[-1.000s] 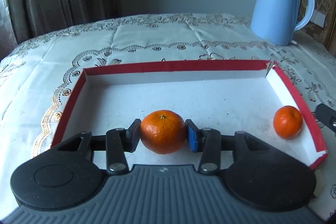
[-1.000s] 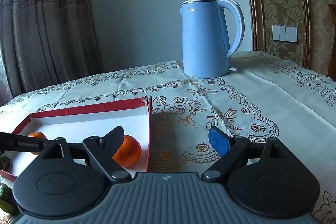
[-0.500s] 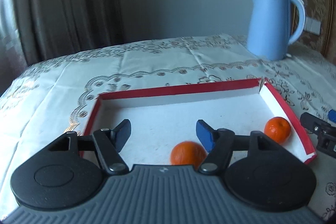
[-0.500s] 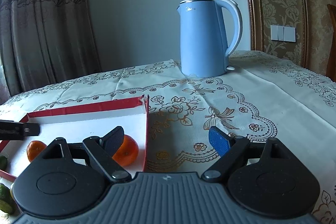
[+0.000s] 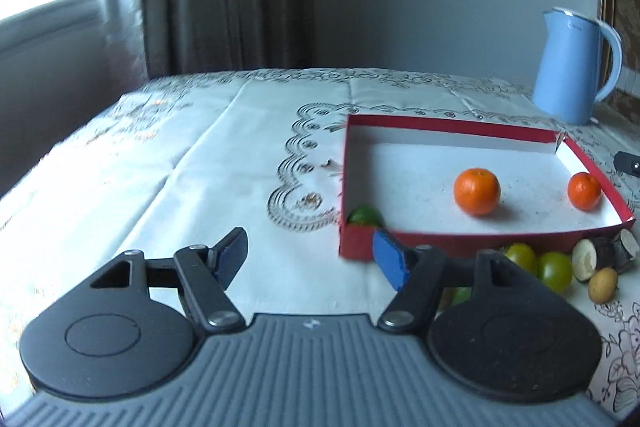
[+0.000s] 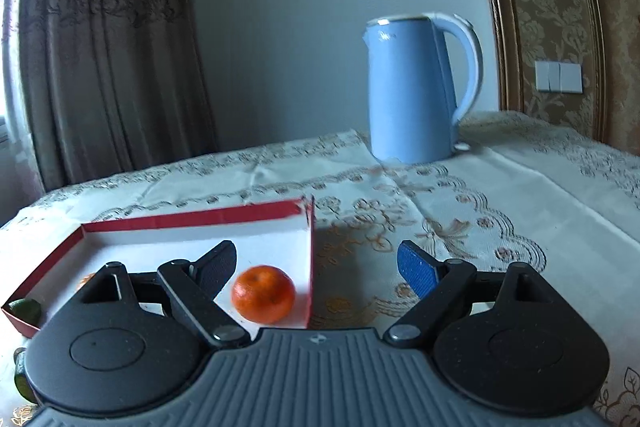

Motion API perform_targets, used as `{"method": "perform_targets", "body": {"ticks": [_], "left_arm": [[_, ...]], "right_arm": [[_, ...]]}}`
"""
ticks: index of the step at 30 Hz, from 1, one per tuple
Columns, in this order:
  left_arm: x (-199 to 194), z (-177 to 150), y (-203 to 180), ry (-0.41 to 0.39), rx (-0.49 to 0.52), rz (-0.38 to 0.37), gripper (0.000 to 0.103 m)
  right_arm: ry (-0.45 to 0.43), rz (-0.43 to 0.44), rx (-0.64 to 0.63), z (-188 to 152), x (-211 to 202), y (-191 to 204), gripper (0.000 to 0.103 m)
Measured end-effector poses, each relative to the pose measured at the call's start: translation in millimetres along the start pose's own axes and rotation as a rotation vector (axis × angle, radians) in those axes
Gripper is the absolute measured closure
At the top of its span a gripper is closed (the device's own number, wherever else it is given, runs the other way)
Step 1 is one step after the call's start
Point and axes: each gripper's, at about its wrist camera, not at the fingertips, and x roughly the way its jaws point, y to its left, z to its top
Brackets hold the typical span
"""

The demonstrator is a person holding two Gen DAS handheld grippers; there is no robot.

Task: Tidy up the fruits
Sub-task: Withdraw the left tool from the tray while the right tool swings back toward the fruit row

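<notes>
A red-edged white tray (image 5: 448,126) lies on the tablecloth. Two oranges sit in it: a larger one (image 5: 477,191) near the middle and a smaller one (image 5: 584,191) by the right wall. A green fruit (image 5: 364,215) sits in the tray's near left corner. My left gripper (image 5: 312,259) is open and empty, low over the cloth left of the tray's front corner. My right gripper (image 6: 320,263) is open and empty over the tray's right wall (image 6: 311,259), with an orange (image 6: 264,293) between and below its fingers. Loose fruits lie in front of the tray: green ones (image 5: 554,265), a small yellow one (image 5: 602,284).
A light blue kettle (image 5: 570,67) stands at the back right of the table, also in the right wrist view (image 6: 416,91). Cut brown pieces (image 5: 608,253) lie by the tray's front right corner. Curtains hang behind the table. The cloth left of the tray is bare.
My left gripper let go of the larger orange in the tray, opened, and pulled back and to the left. My right gripper shifted slightly left, over the tray's right wall.
</notes>
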Motion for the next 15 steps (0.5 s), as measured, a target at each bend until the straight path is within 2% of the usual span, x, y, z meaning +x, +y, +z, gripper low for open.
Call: {"method": "perform_targets", "body": {"ticks": [2,7,10,13,15], "left_arm": [[-5,-10,-3,0.002,-0.011,-0.016,0.036],[-12,-31,-39,0.043,0.043,-0.094,0.037],[-16,-35,-53,0.010,0.060,-0.077,0.037],[-17,-32,-55,0.017,0.047,-0.108,0.037],[-18,-33,-55,0.009,0.047,-0.102,0.037]], "right_arm": [[-0.008,-0.022,-0.027,-1,1,4,0.015],[0.012,-0.041,-0.037,-2,5,5,0.015],[0.013,-0.051,-0.044,-2,6,5,0.015],[0.018,-0.041,-0.033,-2,4,2,0.015],[0.032,-0.025,-0.017,-1,0,-1,0.015]]}}
